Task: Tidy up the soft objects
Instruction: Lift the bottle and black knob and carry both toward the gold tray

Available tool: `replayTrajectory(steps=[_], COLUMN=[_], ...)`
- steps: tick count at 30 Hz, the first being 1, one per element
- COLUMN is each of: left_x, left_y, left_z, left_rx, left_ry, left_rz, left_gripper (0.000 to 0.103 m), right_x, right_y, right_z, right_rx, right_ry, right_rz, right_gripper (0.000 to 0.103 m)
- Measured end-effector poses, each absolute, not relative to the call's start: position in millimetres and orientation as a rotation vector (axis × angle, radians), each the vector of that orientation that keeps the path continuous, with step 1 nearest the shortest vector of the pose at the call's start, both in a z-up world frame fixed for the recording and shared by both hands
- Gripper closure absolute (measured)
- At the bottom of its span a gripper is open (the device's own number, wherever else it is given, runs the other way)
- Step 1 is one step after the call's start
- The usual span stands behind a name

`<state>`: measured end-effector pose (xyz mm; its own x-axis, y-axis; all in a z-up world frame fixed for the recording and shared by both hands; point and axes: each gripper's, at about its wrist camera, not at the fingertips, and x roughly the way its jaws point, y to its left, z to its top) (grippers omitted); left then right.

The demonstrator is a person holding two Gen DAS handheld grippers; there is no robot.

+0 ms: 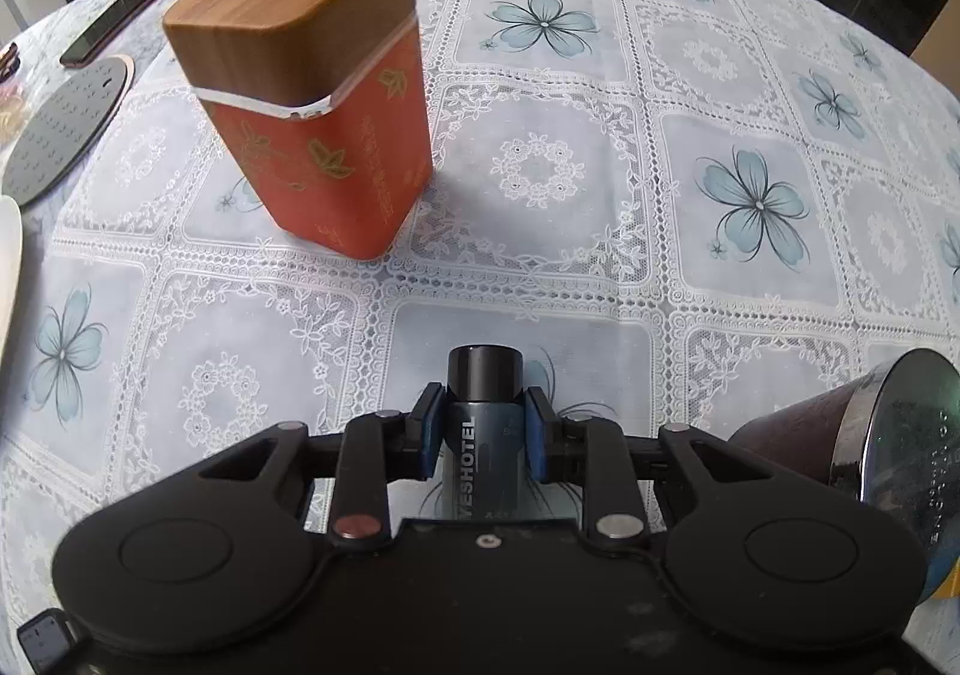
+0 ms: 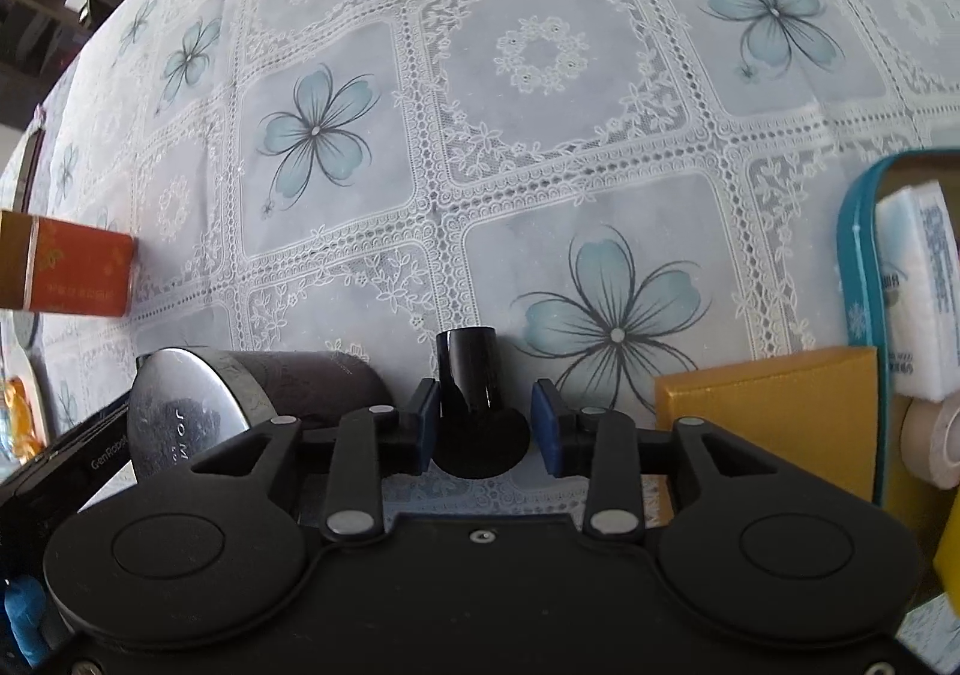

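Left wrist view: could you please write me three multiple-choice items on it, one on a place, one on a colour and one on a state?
1. Where does the orange tin stand? A on the tablecloth; B in a drawer; C on a chair.
2. Colour of its lid? A teal; B wood brown; C white.
3. The left gripper's jaws are? A open, empty; B shut on the tin; C shut on the dark tube.
A: its base rests on the lace. B: wood grain shows. C: they pinch the tube from both sides.
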<state>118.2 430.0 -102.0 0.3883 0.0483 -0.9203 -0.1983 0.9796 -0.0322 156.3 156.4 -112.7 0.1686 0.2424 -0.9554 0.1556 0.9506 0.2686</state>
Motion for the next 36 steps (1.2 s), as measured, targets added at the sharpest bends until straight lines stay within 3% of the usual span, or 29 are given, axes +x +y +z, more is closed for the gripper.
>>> replayTrajectory(steps=[7,36], left_x=[111.8,2.9], left_y=[438.2,464.6], left_z=[-99.7,-90.4], left_rx=[-0.232,-0.298], left_ry=[1.182,1.212], left_rz=[0.14,0.102], left_gripper=[0.079,0.079], right_x=[154.1,86.7], right_y=[154.5,183.9], right_z=[-110.3,-79.6], right_rx=[0.352,0.143], right_ry=[1.43,1.416], right_rz=[0.086,0.183], right_gripper=[0.072,0.072])
